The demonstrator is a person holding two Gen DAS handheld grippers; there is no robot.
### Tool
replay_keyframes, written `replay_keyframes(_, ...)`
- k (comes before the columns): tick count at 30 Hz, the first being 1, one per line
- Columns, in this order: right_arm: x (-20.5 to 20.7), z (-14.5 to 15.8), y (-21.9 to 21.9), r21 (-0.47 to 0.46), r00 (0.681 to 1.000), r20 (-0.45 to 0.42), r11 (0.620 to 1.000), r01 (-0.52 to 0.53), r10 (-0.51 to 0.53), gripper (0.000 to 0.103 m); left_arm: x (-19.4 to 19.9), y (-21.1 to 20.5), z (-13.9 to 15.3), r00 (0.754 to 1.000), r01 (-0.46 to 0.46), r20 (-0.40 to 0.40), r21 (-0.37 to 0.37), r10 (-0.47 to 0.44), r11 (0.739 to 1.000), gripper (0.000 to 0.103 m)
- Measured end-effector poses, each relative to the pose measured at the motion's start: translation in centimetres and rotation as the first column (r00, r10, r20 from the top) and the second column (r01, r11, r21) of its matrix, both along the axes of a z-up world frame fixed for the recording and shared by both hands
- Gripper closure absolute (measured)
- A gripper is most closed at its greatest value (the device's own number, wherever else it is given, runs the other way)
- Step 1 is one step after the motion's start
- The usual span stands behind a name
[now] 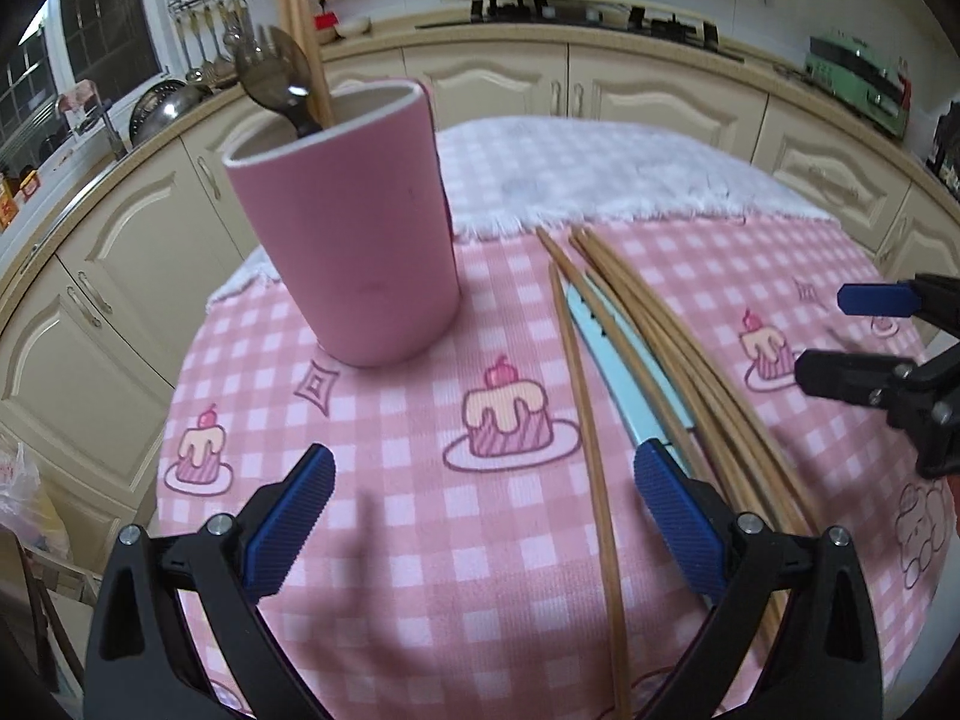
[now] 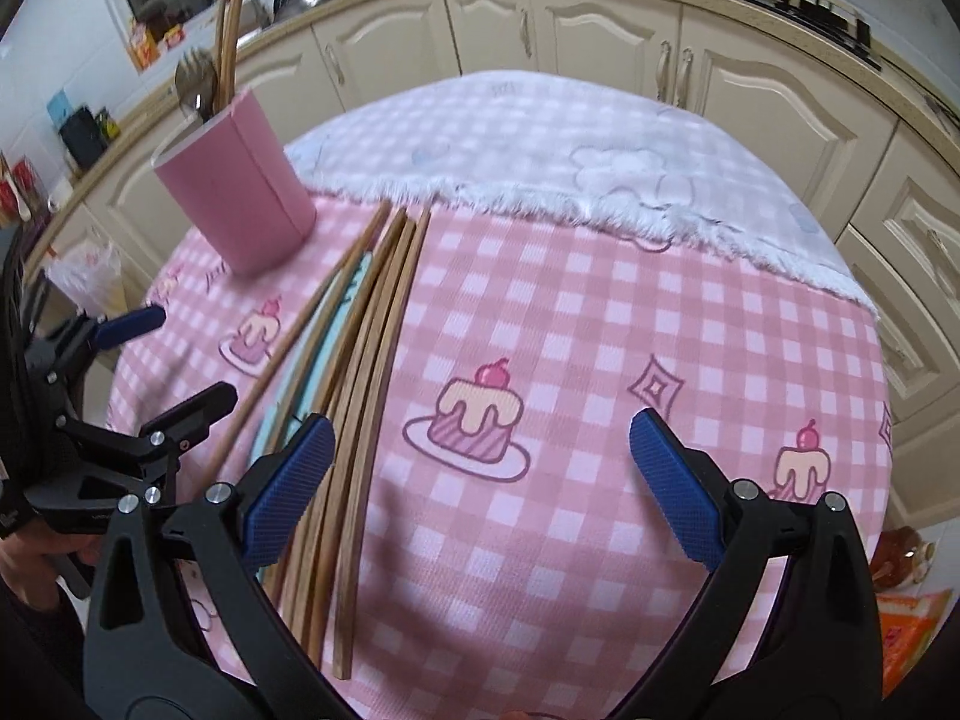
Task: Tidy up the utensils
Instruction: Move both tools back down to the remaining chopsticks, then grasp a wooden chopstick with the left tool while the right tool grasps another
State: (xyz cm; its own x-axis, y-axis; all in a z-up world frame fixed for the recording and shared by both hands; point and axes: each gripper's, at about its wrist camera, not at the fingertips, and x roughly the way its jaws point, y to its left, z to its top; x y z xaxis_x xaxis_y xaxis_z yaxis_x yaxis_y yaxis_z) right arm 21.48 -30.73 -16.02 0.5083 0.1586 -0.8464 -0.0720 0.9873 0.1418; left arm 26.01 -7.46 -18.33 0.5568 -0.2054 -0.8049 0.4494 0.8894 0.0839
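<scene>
Your left gripper (image 1: 483, 516) and right gripper (image 2: 480, 480) both hover with fingers spread and empty. The loose chopsticks (image 2: 360, 360) lie bundled right of the pink cup (image 1: 354, 228), parallel for easy pinching.

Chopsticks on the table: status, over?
Left gripper and right gripper open, empty. Loose chopsticks on tablecloth beside pink cup. Nothing blocking.

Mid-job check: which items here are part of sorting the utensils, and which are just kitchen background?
Job items:
pink holder
spoon in the holder
loose chopsticks on the cloth
light blue utensil under them

Background:
checked tablecloth
white towel
cabinets
stove
</scene>
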Motion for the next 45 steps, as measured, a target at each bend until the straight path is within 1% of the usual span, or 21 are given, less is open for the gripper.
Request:
replay_keyframes(6,0.9,-1.4,1.0,-0.044,1.000,-0.022,0.999,-0.022,0.021,0.006,0.4,-0.6,-0.8,1.000,0.006,-0.013,0.040,-0.006,0.999,0.005)
replay_keyframes(9,1.4,-1.9,1.7,-0.085,0.999,-0.033,0.995,-0.043,0.040,0.007,0.5,-0.6,-1.1,1.000,0.007,-0.014,0.056,-0.006,0.998,0.005)
replay_keyframes(12,1.7,-1.8,2.0,-0.110,0.999,-0.026,0.993,-0.044,0.042,0.007,0.7,-0.6,-1.4,1.000,0.005,-0.020,0.066,-0.004,0.998,0.005)
replay_keyframes(14,1.9,-1.6,2.2,-0.154,0.999,-0.026,0.987,-0.038,0.034,0.008,0.8,-0.4,-1.4,1.000,0.006,-0.025,0.060,-0.005,0.998,0.005)
replay_keyframes(18,2.3,-1.6,2.3,-0.151,0.997,-0.056,0.987,-0.051,0.043,0.011,1.0,-0.4,-1.4,0.999,0.016,-0.029,0.067,-0.014,0.998,0.005)
replay_keyframes(20,2.8,-1.5,2.4,-0.144,0.996,-0.072,0.988,-0.058,0.048,0.015,1.3,-0.5,-1.4,0.999,0.017,-0.034,0.070,-0.015,0.997,0.005)
replay_keyframes(21,3.0,-1.5,2.6,-0.140,0.996,-0.078,0.988,-0.059,0.048,0.022,1.5,-0.6,-1.4,0.999,0.016,-0.038,0.074,-0.014,0.997,0.005)
replay_keyframes(22,3.3,-1.6,2.7,-0.156,0.995,-0.091,0.986,-0.058,0.044,0.035,1.6,-0.7,-1.3,0.999,0.016,-0.043,0.078,-0.013,0.997,0.006)
replay_keyframes(23,3.4,-1.6,2.8,-0.156,0.995,-0.093,0.986,-0.059,0.045,0.038,1.8,-0.9,-1.3,0.999,0.019,-0.048,0.083,-0.015,0.996,0.006)
replay_keyframes(27,4.2,-1.6,2.9,-0.146,0.993,-0.112,0.987,-0.064,0.048,0.038,2.2,-1.3,-1.3,0.997,0.031,-0.071,0.092,-0.024,0.995,0.009)
replay_keyframes(30,5.7,-1.6,2.9,-0.131,0.991,-0.125,0.990,-0.057,0.041,0.038,2.7,-1.9,-1.2,0.995,0.043,-0.098,0.078,-0.035,0.996,0.019)
replay_keyframes(32,6.5,-1.5,3.1,-0.127,0.990,-0.134,0.990,-0.058,0.041,0.039,3.2,-2.3,-1.1,0.990,0.056,-0.134,0.044,-0.050,0.997,0.036)
replay_keyframes(33,6.9,-1.5,3.1,-0.127,0.990,-0.138,0.990,-0.059,0.042,0.041,3.4,-2.6,-1.1,0.987,0.063,-0.148,0.032,-0.058,0.997,0.041)
replay_keyframes(34,7.4,-1.5,3.1,-0.129,0.989,-0.141,0.990,-0.064,0.046,0.046,3.5,-2.9,-1.0,0.985,0.074,-0.158,0.025,-0.070,0.997,0.051)
replay_keyframes(35,7.7,-1.5,3.2,-0.130,0.989,-0.142,0.989,-0.069,0.050,0.050,3.6,-3.2,-0.9,0.983,0.090,-0.165,0.021,-0.085,0.996,0.064)
replay_keyframes(36,7.9,-1.3,3.2,-0.127,0.988,-0.143,0.989,-0.077,0.058,0.064,3.5,-3.6,-0.8,0.980,0.105,-0.173,0.017,-0.100,0.994,0.073)
replay_keyframes(37,7.9,-1.2,3.3,-0.121,0.986,-0.149,0.989,-0.090,0.072,0.085,3.6,-3.9,-0.7,0.977,0.115,-0.181,0.017,-0.110,0.993,0.093)
replay_keyframes(38,8.0,-1.2,3.5,-0.113,0.984,-0.155,0.989,-0.101,0.083,0.096,3.7,-4.1,-0.6,0.975,0.124,-0.190,0.015,-0.119,0.992,0.098)
replay_keyframes(40,8.0,-1.1,3.2,-0.088,0.982,-0.160,0.989,-0.116,0.101,0.097,3.6,-4.0,-0.8,0.973,0.125,-0.195,0.004,-0.121,0.992,0.098)
replay_keyframes(42,7.6,-0.9,2.4,-0.032,0.985,-0.146,0.994,-0.101,0.095,0.097,3.3,-3.4,-0.7,0.976,0.107,-0.189,-0.006,-0.106,0.994,0.098)
replay_keyframes(45,6.2,0.0,0.5,0.077,0.994,-0.084,0.995,-0.070,0.077,0.097,2.3,-1.9,-0.1,0.982,0.073,-0.172,-0.033,-0.077,0.997,0.098)
